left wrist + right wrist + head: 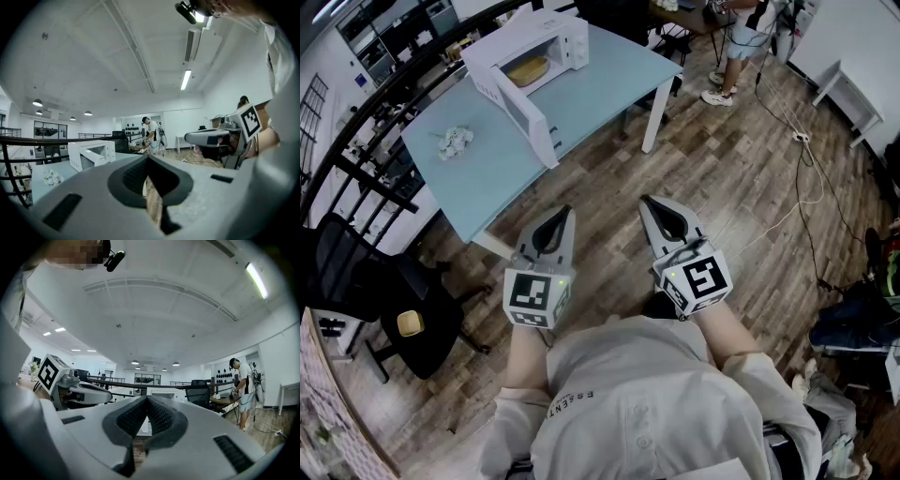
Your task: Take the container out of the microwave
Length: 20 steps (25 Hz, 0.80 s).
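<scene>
Approach stage: both grippers empty, well short of the table; container not yet out.

Head view, left first: black chair point(403, 309) at 8 o'clock; pale blue table point(487, 187) at 11 o'clock; white microwave point(572, 42) at 12 o'clock, its door point(520, 108) swung open toward the table's near edge, likely left so for access; yellowish container point(528, 69) sits inside the cavity, untouched; left gripper point(566, 211) has jaws pressed together on nothing; right gripper point(645, 200) likewise closed and empty, probably carried so for the walk-up; bare wood floor point(609, 178) between grippers and table gives open room; the door's free edge wants skirting.
</scene>
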Each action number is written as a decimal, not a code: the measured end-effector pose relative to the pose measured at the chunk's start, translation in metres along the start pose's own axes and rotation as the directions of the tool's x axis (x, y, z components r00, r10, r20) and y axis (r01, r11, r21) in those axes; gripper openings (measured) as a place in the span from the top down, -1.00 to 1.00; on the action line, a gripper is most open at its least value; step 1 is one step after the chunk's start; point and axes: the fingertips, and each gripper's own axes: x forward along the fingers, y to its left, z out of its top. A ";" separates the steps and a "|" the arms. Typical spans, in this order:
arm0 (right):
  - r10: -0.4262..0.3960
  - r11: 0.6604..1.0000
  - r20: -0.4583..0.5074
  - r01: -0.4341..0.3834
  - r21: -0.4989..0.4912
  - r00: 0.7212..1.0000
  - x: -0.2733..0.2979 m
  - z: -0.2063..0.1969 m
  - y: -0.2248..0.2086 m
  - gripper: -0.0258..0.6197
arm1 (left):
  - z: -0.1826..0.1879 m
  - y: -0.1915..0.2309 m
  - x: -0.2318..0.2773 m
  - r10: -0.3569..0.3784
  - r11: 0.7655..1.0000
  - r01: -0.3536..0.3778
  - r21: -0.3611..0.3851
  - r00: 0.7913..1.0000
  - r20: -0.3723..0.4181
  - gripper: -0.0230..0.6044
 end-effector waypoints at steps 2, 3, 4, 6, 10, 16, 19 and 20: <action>-0.002 1.000 -0.011 0.002 0.002 1.000 0.000 -0.002 0.000 0.87 | 0.000 0.000 0.001 -0.004 1.000 0.004 -0.001 1.000 -0.002 0.95; -0.005 1.000 -0.016 0.005 0.002 1.000 0.000 -0.003 0.000 0.87 | 0.000 -0.001 0.002 -0.006 1.000 0.006 -0.001 1.000 -0.002 0.95; -0.008 1.000 -0.020 0.008 0.001 1.000 0.000 -0.004 0.000 0.87 | 0.000 -0.001 0.002 -0.007 1.000 0.007 -0.002 1.000 -0.003 0.95; -0.012 1.000 -0.020 0.012 -0.002 1.000 0.000 -0.004 -0.001 0.87 | 0.000 0.000 0.003 -0.009 1.000 0.009 -0.008 1.000 0.001 0.95; -0.019 1.000 -0.016 0.019 0.009 1.000 0.003 -0.005 -0.004 0.87 | 0.000 0.004 0.005 -0.013 1.000 0.013 -0.023 1.000 0.011 0.95; 0.007 1.000 -0.034 -0.006 0.020 0.999 0.016 -0.013 -0.007 0.87 | -0.003 0.016 0.010 -0.006 1.000 0.006 -0.025 1.000 0.005 0.95; 0.019 1.000 -0.069 -0.019 0.002 0.997 0.025 -0.018 -0.011 0.86 | -0.005 0.023 0.016 0.000 0.999 0.000 -0.038 1.000 -0.001 0.95; 0.023 1.000 -0.079 -0.023 0.007 0.997 0.029 -0.019 -0.014 0.71 | -0.005 0.025 0.019 0.000 0.999 -0.001 -0.042 1.000 -0.004 0.95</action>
